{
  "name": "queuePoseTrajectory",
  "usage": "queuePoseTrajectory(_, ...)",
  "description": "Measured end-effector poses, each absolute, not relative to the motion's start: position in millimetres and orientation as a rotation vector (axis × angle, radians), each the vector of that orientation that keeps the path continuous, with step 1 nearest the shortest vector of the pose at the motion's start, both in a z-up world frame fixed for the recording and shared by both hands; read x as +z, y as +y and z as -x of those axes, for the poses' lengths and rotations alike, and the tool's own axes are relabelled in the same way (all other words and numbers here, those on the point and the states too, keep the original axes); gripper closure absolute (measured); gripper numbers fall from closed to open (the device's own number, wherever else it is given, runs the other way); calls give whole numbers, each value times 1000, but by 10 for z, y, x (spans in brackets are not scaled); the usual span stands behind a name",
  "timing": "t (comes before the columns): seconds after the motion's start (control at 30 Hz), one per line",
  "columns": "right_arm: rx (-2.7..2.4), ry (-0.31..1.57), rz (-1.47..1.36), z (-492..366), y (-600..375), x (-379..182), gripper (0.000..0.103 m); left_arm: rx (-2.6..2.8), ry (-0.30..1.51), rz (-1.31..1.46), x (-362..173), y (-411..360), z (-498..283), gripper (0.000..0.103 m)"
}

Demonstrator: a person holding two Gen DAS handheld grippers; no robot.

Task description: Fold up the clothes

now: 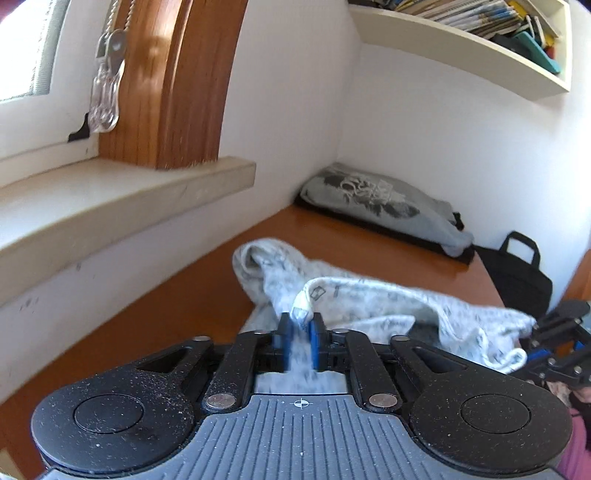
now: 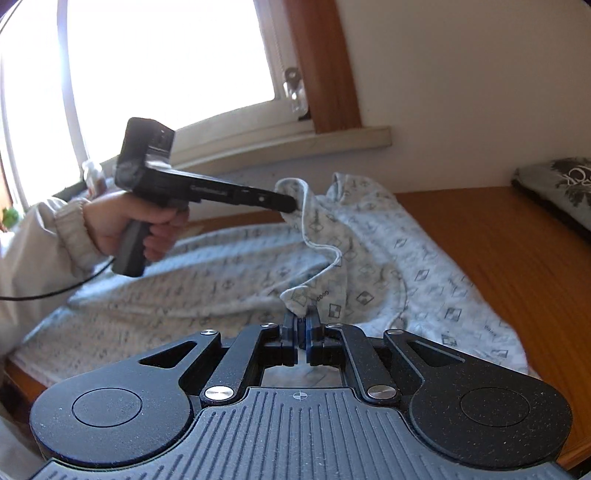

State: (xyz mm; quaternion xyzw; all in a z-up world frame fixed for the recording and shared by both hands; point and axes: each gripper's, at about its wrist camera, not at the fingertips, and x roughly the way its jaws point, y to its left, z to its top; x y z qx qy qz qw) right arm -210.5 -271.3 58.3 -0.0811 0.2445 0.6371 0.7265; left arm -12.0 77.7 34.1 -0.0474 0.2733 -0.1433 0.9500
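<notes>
Pajama garment [image 2: 229, 273], pale grey with small printed squares, lies spread on an orange-brown wooden table [image 2: 517, 251], its long axis running from about 8 o'clock to 2 o'clock in the right wrist view. Left claw [image 1: 300, 334] pinches a bunched edge lifted off the table; right claw [image 2: 300, 332] pinches another edge close by. Both grips sit at the same raised end, so either could carry it across. A folded grey shirt [image 1: 380, 201] rests at 1 o'clock.

Books [image 1: 491, 18] cut by top edge; folded grey shirt [image 2: 561, 184] cut by right edge.
</notes>
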Motion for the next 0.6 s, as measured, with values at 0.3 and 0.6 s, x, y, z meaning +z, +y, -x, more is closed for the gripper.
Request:
queuePoseTrajectory(0.3,1450,465,128,2194,-2948,827,67,-158,534,141,425,1038,465,62)
queuePoseTrajectory(0.6,1283,462,154,1813,-2629,633,82,-240,492,110,537,401,177,62)
